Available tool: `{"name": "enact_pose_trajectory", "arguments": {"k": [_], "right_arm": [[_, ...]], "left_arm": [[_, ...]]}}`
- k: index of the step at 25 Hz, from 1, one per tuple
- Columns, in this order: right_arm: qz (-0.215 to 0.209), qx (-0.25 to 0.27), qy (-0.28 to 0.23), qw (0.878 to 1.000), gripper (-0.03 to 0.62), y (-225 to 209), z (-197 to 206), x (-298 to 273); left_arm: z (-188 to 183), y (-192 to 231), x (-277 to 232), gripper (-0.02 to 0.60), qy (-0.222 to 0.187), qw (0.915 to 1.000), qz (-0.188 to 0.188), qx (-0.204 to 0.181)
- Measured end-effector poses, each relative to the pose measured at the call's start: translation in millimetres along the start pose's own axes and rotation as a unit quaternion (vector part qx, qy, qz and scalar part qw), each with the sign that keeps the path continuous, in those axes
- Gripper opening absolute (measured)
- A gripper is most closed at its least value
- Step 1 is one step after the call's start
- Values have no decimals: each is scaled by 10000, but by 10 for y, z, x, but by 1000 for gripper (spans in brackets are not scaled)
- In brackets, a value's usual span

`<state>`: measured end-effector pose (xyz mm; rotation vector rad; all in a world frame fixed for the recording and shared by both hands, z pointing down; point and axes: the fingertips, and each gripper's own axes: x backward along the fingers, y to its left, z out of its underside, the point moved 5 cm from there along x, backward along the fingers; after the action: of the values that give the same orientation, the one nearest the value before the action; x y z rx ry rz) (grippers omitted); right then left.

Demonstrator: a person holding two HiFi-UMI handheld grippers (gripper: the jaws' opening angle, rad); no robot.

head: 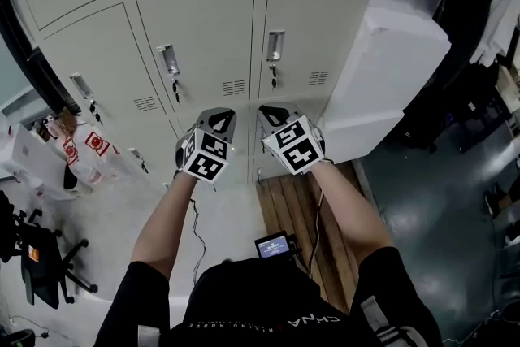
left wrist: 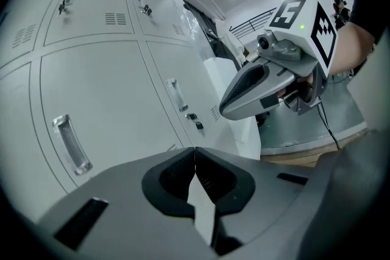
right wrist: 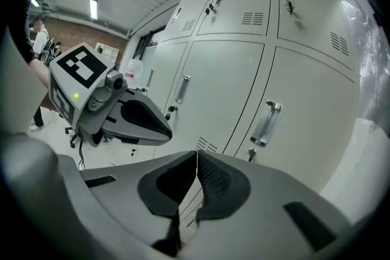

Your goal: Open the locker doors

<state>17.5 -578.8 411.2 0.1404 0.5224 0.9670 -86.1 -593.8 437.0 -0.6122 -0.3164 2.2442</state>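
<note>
"Head view: where are the locker doors?"

"Straight ahead of the person. The grey locker bank (head: 203,36) fills the upper left of that view, and every door in sight lies flush and closed. Each door has a metal handle (head: 169,59) near one side edge, and a key (head: 175,85) hangs just under it."

"And the grippers?"

"Both are held up side by side in front of the bank's lower rows, near each other but apart. The left gripper (head: 218,119) points at the doors, and so does the right gripper (head: 273,115). Neither touches a door or a handle."

"What are the jaws doing?"

"In the left gripper view the left gripper (left wrist: 194,152) has its jaws pressed together with nothing between them. A closed door with its handle (left wrist: 72,144) lies beyond, and the other gripper (left wrist: 244,100) floats at the right. In the right gripper view the right gripper (right wrist: 197,155) is the same: jaws meeting, pinching nothing. Past it stands a door with a handle (right wrist: 266,123)."

"Anything beside the bank?"

"A white cabinet (head: 390,69) stands against its right edge. Wooden planks (head: 296,207) lie on the floor below the right arm, and a black office chair (head: 41,264) sits at the lower left. A small lit screen (head: 272,245) shows near the person's chest."
</note>
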Motion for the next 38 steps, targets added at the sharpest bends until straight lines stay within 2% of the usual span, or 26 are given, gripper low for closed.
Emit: {"name": "enact_pose_trajectory", "arguments": {"k": [6,13,18,26,31,36,37,38], "right_arm": [[398,191,-396,9982,31,-415,-668,207],[873,554,-679,9923,31,-932,-1413,553],[1205,869,-795,9857,31,-1210,-1812,774],[1546,954,-873,9795,32,-1583,-2197,1015],[1725,1109,-964,9740,32,-1822,-2303,1166],[1813,1294,-1107,9686,32,-2034,-2414,1247],[1813,1328,-1132,9678,32,-2073,-2432,1251],[1810,1356,-1152,9673,32,-2112,-2444,1253]], "left_arm": [[-839,351,26,20,-416,9980,-289,-373],[-1699,748,113,20,-686,9906,-817,-855],[-2241,900,161,20,-922,9858,-909,-1073],[-2931,1097,148,20,-1231,9837,-965,-885],[-3270,1143,29,20,-1387,9844,-896,-612],[-3592,1210,-51,22,-1628,9774,-1183,-652],[-3666,1231,-57,29,-1713,9752,-1257,-619],[-3739,1253,-61,78,-1797,9734,-1310,-548]]}}
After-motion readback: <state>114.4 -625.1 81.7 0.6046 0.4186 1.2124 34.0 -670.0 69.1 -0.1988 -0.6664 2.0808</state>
